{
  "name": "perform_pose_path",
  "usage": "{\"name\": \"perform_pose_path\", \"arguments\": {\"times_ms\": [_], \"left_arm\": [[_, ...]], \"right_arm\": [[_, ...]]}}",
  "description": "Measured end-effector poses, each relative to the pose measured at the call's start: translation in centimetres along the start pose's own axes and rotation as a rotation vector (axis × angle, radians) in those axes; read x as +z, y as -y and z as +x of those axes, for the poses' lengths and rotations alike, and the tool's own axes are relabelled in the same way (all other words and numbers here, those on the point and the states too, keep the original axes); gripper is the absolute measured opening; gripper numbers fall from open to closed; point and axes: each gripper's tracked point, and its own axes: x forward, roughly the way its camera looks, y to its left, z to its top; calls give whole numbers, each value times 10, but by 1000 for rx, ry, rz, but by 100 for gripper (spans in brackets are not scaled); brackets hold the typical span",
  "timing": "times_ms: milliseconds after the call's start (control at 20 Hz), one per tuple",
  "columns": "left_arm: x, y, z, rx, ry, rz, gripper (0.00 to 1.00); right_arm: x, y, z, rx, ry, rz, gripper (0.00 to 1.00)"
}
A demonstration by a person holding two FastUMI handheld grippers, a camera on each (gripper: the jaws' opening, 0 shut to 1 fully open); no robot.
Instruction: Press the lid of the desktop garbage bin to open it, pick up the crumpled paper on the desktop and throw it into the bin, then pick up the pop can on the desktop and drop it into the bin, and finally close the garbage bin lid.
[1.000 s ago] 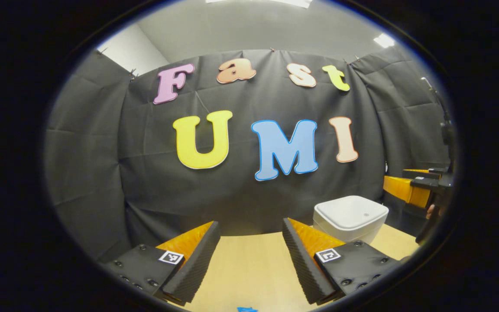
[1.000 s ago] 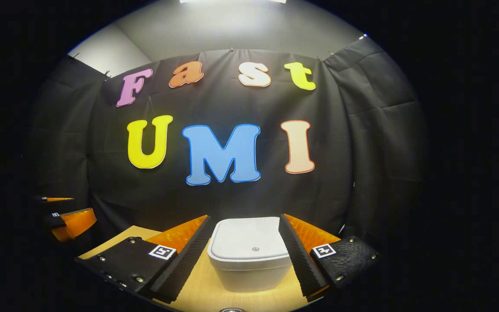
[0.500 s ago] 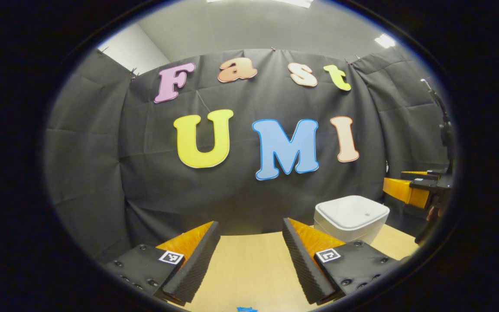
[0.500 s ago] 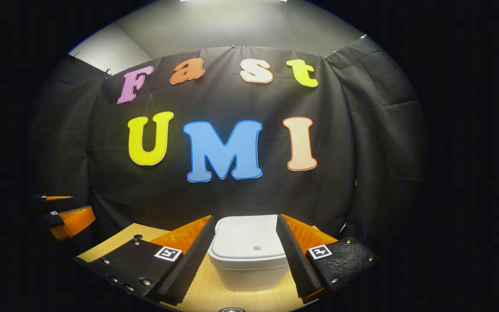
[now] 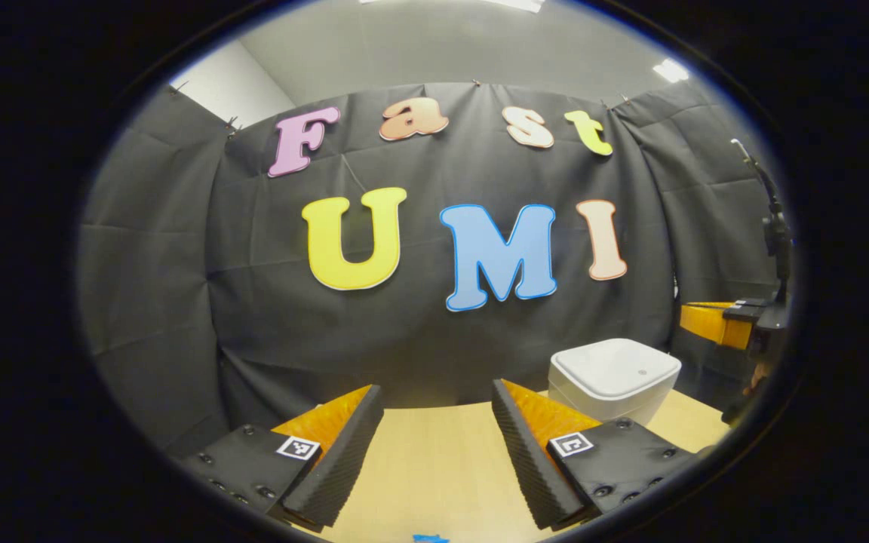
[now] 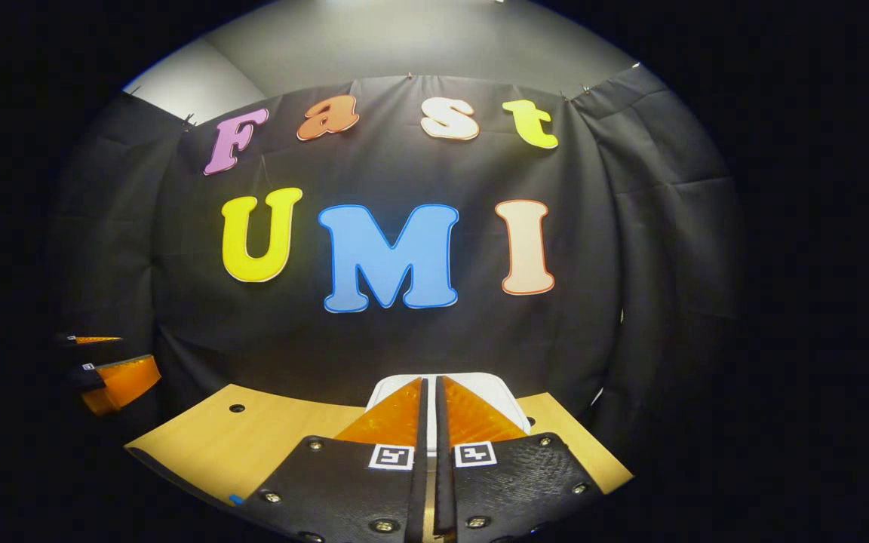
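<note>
A white desktop bin (image 5: 612, 379) with its lid down stands at the far right of the wooden desk (image 5: 434, 467) in the left gripper view. My left gripper (image 5: 434, 407) hangs open over bare desk, well left of the bin. Farther off at the right edge of that view, my right gripper (image 5: 713, 323) hovers above and behind the bin. In the right gripper view my right gripper (image 6: 429, 388) is shut with nothing between its fingers, and the bin (image 6: 491, 385) lies mostly hidden behind them. The left gripper (image 6: 106, 369) shows at the far left there.
A small blue mark (image 5: 428, 538) lies on the desk at the near edge. A round hole (image 6: 237, 408) sits in the desk's left part. The black cloth wall stands close behind the desk. A stand with a dark mount (image 5: 774, 226) rises at the right.
My right gripper has gone from open around the bin to shut, and has tilted so more desk shows. The left gripper has hardly moved.
</note>
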Motion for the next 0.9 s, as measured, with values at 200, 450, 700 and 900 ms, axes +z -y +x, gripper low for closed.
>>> {"name": "perform_pose_path", "arguments": {"times_ms": [200, 450, 700, 900], "left_arm": [[0, -1, 3, 6, -2, 0, 95], [-1, -1, 3, 9, 1, 3, 95], [-4, -3, 4, 14, -11, -1, 95], [-7, -4, 6, 24, -18, 13, 95]], "right_arm": [[-2, 2, 7, 10, -12, -7, 6], [-25, 4, 34, 32, -104, -2, 6], [-57, 6, 60, 44, -192, -7, 6], [-83, 4, 71, 55, -256, 8, 6]]}}
